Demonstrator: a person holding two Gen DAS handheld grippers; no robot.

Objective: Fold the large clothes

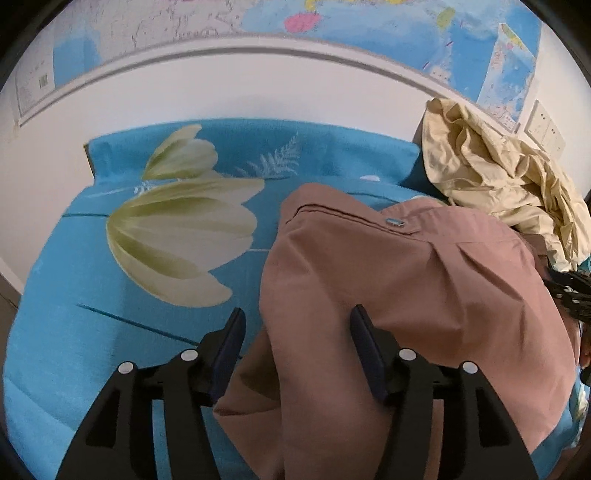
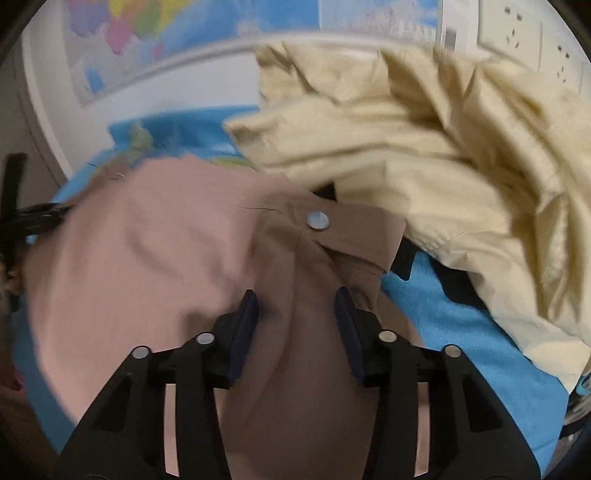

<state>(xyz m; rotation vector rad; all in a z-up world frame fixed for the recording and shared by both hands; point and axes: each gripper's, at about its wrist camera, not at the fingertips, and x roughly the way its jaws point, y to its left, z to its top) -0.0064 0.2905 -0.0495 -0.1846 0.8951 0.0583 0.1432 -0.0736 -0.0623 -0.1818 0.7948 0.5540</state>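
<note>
A home bedroom: a bed (image 1: 55, 350) under a blue tulip-print sheet (image 1: 177, 236), a wall map (image 1: 369, 33) above (sockets (image 2: 535, 40) beside it).

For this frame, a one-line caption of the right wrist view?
Right gripper open around pink garment, cream garment piled beside.

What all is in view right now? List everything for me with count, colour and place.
Trousers: one, dusty pink-brown, on the bed under both grippers; silver snap button on the waistband.
Crumpled garment: one, cream yellow, heaped at the far right of the bed, beside the trousers.
Bed sheet: one, blue with big pale tulip print, under everything.
Wall map: one, blue with coloured patches, on the white wall behind the bed.
Wall sockets: white, on the wall to the right.
Left gripper: black, open, straddling the trousers' left edge.
Right gripper: black, open, fabric bunched between its fingers.
</note>
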